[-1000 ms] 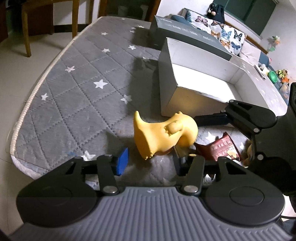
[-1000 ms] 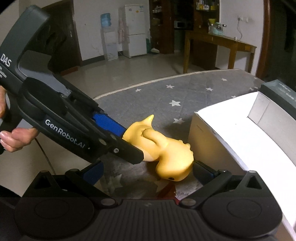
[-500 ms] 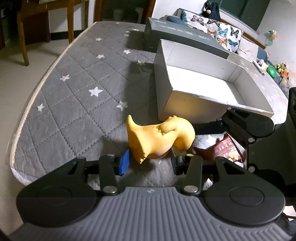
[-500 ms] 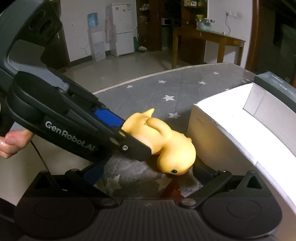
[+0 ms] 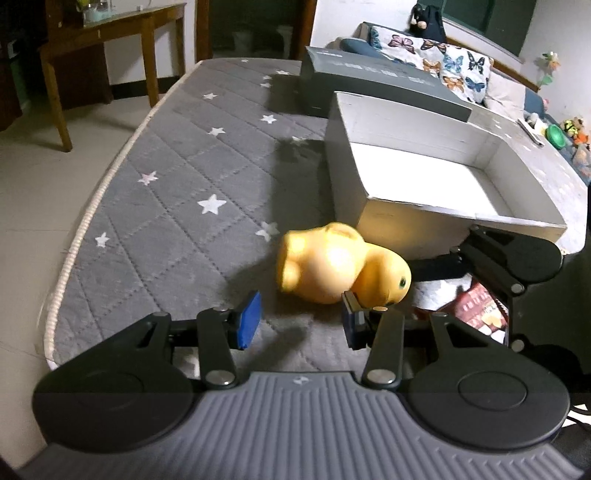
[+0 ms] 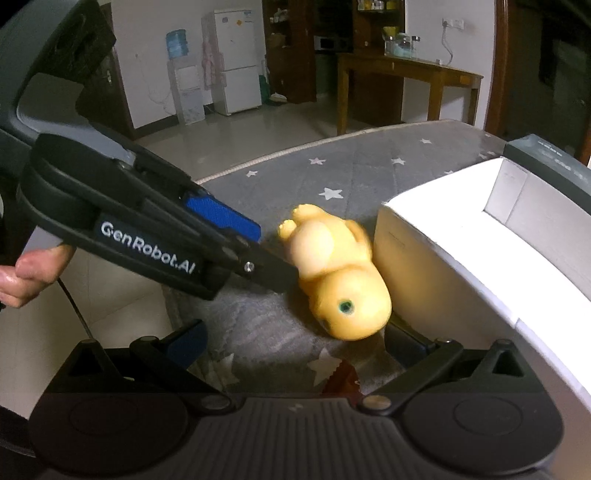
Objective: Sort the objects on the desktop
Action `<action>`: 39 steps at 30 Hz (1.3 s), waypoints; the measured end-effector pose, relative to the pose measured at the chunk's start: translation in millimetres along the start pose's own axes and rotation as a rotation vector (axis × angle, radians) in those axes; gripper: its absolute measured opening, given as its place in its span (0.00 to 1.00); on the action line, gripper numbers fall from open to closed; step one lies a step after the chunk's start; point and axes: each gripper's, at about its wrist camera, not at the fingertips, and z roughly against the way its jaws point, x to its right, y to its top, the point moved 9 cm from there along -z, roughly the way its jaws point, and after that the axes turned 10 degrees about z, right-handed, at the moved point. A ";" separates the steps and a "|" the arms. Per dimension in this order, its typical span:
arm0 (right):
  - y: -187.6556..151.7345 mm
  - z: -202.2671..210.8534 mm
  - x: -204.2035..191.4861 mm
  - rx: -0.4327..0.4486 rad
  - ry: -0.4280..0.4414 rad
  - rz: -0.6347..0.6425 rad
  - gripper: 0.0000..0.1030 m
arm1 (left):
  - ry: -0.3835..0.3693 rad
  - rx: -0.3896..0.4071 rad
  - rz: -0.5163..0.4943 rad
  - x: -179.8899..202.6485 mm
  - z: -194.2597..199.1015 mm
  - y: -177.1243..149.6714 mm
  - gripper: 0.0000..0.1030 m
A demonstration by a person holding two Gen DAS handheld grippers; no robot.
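Observation:
A yellow rubber toy animal (image 5: 340, 266) lies tipped over on the grey star-patterned mattress (image 5: 177, 192), close against the front wall of the white cardboard box (image 5: 406, 229). It looks blurred. My left gripper (image 5: 300, 321) is open just behind the toy, and its right blue pad almost touches the toy's head. In the right wrist view the toy (image 6: 340, 280) lies ahead of my open right gripper (image 6: 295, 343), beside the box (image 6: 443, 266). One of the left gripper's fingers (image 6: 273, 273) reaches the toy's side. A dark red snack packet (image 5: 476, 306) lies under the right gripper's arm.
A dark grey flat box (image 5: 369, 81) sits behind the white box. The mattress edge (image 5: 85, 229) drops to a tiled floor on the left. A wooden table (image 5: 110, 33) and a sofa with butterfly cushions (image 5: 443, 62) stand beyond. A hand (image 6: 26, 277) holds the left gripper.
The toy has rolled from between the left gripper's fingertips onto its back, toward the white box. The left gripper has pulled back slightly and the right gripper has stayed near.

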 end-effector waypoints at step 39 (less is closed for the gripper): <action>13.7 10.4 28.8 0.016 -0.072 -0.149 0.44 | -0.130 0.006 -0.061 6.1 -2.7 14.1 0.45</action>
